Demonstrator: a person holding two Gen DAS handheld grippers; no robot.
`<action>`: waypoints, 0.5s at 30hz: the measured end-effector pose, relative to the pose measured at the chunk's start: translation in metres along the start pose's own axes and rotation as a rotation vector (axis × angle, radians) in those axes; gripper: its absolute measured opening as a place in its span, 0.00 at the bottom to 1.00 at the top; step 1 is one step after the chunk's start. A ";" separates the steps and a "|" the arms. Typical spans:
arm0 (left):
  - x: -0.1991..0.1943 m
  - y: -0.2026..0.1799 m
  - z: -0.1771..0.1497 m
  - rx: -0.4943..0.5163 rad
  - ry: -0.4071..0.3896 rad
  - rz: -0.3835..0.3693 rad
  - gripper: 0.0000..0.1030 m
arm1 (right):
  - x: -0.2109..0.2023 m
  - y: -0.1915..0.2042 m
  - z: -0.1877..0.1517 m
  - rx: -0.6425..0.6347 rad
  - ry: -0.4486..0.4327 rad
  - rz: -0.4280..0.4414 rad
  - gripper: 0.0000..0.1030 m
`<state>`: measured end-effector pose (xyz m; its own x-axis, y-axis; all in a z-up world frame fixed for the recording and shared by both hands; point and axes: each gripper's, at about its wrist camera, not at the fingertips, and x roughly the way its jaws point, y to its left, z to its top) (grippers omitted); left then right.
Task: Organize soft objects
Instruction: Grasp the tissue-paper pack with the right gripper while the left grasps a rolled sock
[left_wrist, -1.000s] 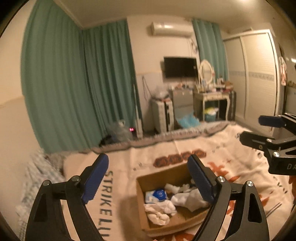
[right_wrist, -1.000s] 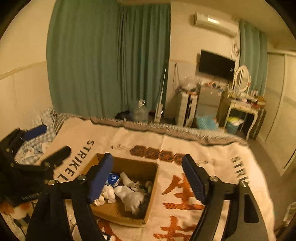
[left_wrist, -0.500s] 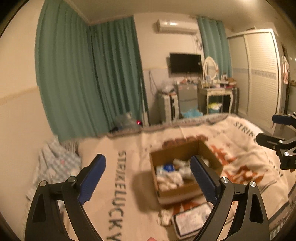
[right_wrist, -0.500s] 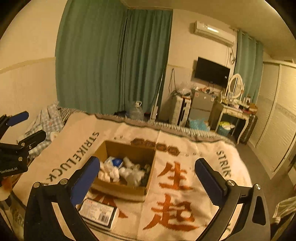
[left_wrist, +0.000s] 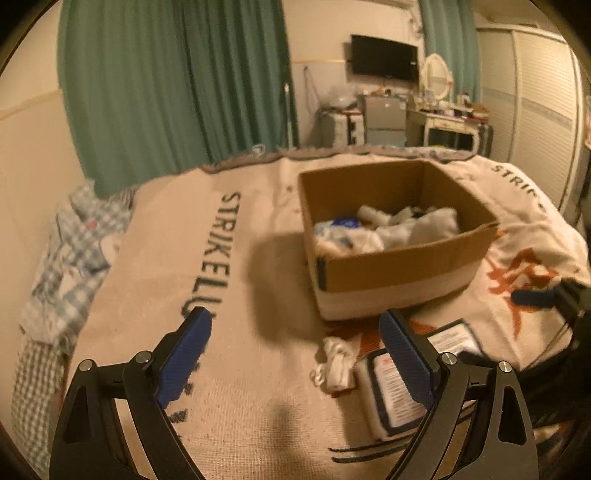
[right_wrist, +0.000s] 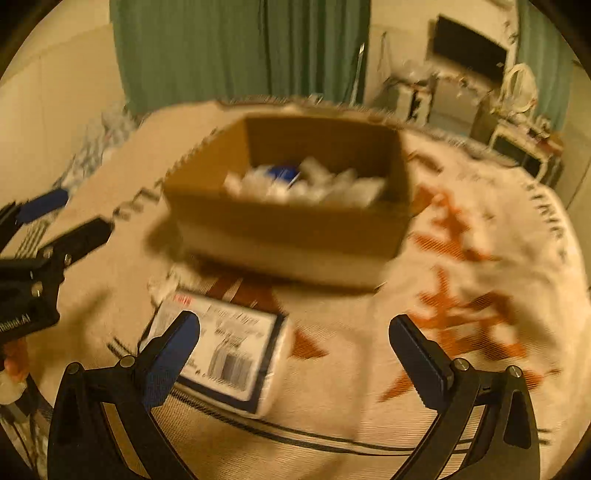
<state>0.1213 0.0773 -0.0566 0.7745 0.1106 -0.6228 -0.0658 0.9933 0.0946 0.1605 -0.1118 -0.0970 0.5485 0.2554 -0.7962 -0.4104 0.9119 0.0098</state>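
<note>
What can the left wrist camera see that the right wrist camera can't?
Only the left wrist view clearly shows the crumpled white cloth lying outside the box, plus the wardrobe.

Only the right wrist view shows the whole label with the barcode on the white packet.

Both show the cardboard box with soft white things inside, the printed blanket, the green curtains and the TV. Both grippers are open.

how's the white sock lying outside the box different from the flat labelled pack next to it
The sock is a small crumpled bundle of plain white cloth; the pack is bigger, flat and rectangular. The sock bears no print, while the pack carries a dark-bordered label with text and a barcode. Both lie on the blanket in front of the cardboard box, not yet inside it.
</note>
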 end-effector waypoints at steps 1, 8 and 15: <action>0.002 0.001 -0.002 -0.009 0.003 0.001 0.91 | 0.009 0.004 -0.004 -0.012 0.016 0.001 0.97; 0.024 0.006 -0.020 -0.034 0.091 0.017 0.91 | 0.053 0.005 -0.023 0.057 0.088 0.085 0.94; 0.031 0.013 -0.025 -0.069 0.120 0.011 0.91 | 0.067 0.009 -0.031 0.079 0.104 0.148 0.94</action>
<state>0.1290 0.0947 -0.0942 0.6928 0.1201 -0.7111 -0.1197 0.9915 0.0508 0.1711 -0.0960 -0.1689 0.4062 0.3576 -0.8409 -0.4201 0.8903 0.1757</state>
